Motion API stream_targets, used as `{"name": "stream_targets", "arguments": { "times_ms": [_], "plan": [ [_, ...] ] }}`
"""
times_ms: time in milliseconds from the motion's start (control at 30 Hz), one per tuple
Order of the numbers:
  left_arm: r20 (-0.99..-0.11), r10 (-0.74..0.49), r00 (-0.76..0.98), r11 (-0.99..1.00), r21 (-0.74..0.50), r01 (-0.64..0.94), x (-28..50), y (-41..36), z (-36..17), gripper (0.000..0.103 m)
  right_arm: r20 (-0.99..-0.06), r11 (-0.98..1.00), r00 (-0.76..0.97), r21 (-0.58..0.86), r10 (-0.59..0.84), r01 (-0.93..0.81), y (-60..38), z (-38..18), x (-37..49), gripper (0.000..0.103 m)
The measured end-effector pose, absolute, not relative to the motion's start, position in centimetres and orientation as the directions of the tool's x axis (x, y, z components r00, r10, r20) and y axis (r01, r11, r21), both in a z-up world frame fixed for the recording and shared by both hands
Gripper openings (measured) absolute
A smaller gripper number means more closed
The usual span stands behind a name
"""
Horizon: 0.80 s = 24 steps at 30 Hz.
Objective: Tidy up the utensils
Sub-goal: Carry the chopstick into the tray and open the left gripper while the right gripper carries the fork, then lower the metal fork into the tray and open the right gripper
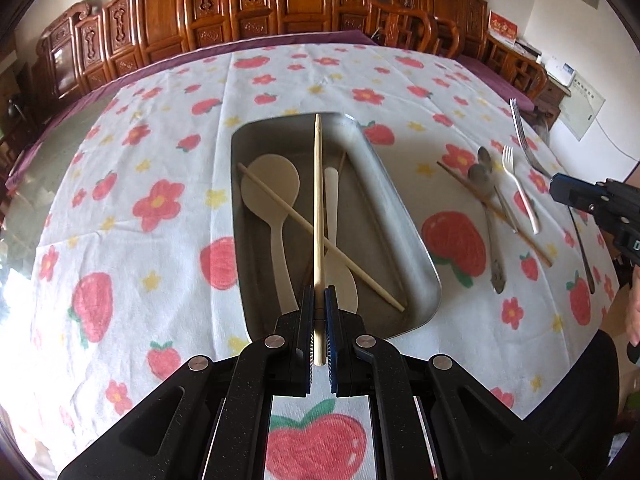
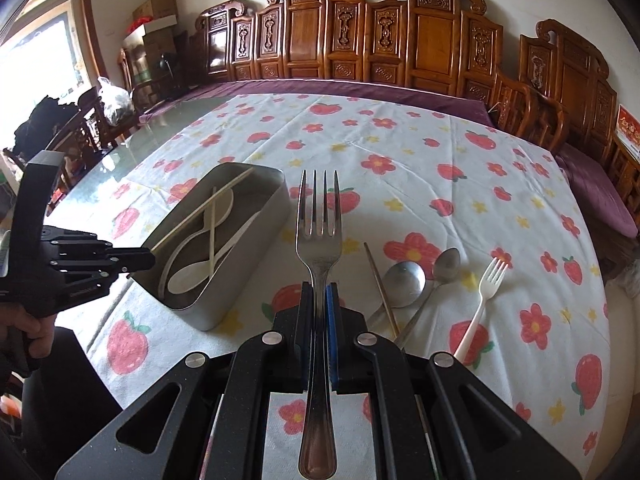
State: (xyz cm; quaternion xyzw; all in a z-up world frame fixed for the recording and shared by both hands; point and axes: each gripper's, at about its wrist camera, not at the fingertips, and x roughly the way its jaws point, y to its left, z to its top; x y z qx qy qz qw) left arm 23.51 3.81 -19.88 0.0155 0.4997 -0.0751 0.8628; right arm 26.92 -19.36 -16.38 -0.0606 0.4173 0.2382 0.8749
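My left gripper [image 1: 319, 294] is shut on a wooden chopstick [image 1: 318, 200], held over the metal tray [image 1: 400, 216]. The tray holds two white plastic spoons [image 1: 272, 188] and another chopstick [image 1: 320, 240]. My right gripper [image 2: 319, 292] is shut on a metal fork [image 2: 319, 240], tines pointing forward, above the cloth to the right of the tray [image 2: 256, 248]. On the cloth lie two metal spoons [image 2: 402, 282], a chopstick [image 2: 382, 292] and a white plastic fork [image 2: 484, 300].
A strawberry and flower cloth [image 2: 440, 160] covers the table. Carved wooden chairs [image 2: 360, 40] line the far side. The left gripper shows at the left edge of the right wrist view [image 2: 80, 264]. The right gripper shows at the right edge of the left wrist view [image 1: 592, 200].
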Motion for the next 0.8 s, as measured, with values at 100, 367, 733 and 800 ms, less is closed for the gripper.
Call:
{"name": "stream_targets", "arguments": {
  "times_ms": [100, 367, 733, 800],
  "plan": [
    [-0.868, -0.118, 0.483, 0.989, -0.057, 0.14, 23.9, 3.6, -20.3, 0.004, -0.759, 0.876, 0.534, 0.1, 0.373, -0.471, -19.0, -16.3, 27.0, 0.008],
    [-0.869, -0.128, 0.478, 0.987, -0.065, 0.145, 24.9, 3.1, -20.2, 0.005, -0.756, 0.862, 0.523, 0.106, 0.393, -0.495, -17.2, -15.9, 27.0, 0.008],
    [-0.821, -0.138, 0.554, 0.99, -0.095, 0.105, 22.7, 5.5, -17.2, 0.006, -0.753, 0.826, 0.49, 0.125, 0.44, -0.549, -12.2, -15.7, 27.8, 0.008],
    [-0.812, -0.133, 0.568, 0.991, -0.094, 0.096, 22.2, 6.1, -16.6, 0.006, -0.754, 0.819, 0.48, 0.133, 0.449, -0.558, -11.0, -15.8, 28.3, 0.008]
  ]
}}
